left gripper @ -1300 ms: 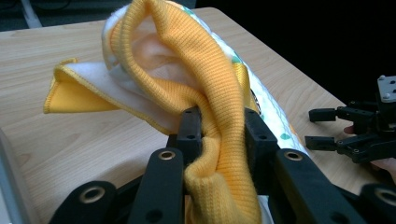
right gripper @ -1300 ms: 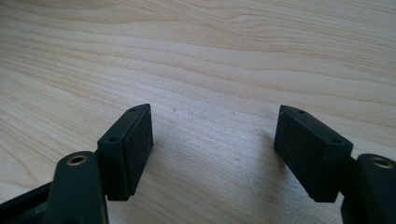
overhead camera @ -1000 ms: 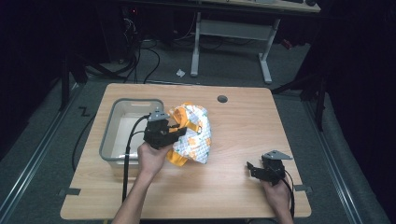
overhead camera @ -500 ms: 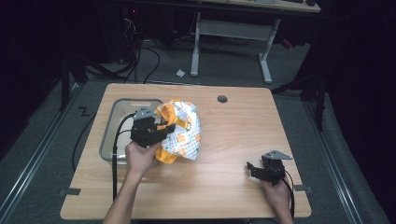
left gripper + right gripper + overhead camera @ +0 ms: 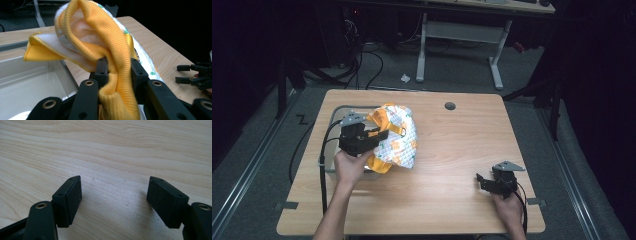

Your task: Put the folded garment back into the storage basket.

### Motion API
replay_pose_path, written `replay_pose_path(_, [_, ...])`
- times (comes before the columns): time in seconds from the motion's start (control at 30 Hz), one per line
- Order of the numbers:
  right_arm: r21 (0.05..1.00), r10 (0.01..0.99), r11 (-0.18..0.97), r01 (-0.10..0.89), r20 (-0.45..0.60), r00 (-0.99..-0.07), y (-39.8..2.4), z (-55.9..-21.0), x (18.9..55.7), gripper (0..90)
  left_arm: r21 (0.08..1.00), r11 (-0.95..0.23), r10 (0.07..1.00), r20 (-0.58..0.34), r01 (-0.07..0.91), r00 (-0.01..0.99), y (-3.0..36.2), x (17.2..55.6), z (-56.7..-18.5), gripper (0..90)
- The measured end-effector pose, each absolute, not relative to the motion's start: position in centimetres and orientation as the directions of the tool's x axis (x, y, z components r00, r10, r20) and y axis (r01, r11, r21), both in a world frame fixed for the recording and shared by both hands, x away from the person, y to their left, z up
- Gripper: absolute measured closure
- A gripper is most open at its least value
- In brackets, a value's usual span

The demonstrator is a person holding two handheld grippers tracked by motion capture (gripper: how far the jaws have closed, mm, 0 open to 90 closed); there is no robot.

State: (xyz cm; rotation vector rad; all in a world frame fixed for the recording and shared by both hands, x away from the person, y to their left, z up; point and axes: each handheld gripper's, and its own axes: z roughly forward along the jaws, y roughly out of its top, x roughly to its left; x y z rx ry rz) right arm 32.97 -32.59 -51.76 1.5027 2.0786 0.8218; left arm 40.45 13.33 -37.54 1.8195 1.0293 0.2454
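Left gripper clamped on the yellow ribbed cuff of a small patterned garment, the knit bunched between the two black jaws so the rest hangs free and can be carried in one piece. Garment lifted by that fold, draped partly over the near right corner of the clear plastic bin and partly over the worktop, probably on its way into the bin, since the grip sits right at the rim. Right gripper parked low over bare wood at the near right edge, jaws spread wide with nothing between them, well apart from the garment, likely kept clear of the carry.
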Motion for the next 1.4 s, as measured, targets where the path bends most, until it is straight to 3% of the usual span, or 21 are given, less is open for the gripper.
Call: replay_pose_path(1.4, [0.69, 0.952, 0.229, 0.687, -0.01, -0.307, -32.6, -51.8, 33.0, 28.5, 0.822, -0.104, 0.807, -0.26, 0.56, 0.531, 19.3, 41.2, -38.0, 73.1])
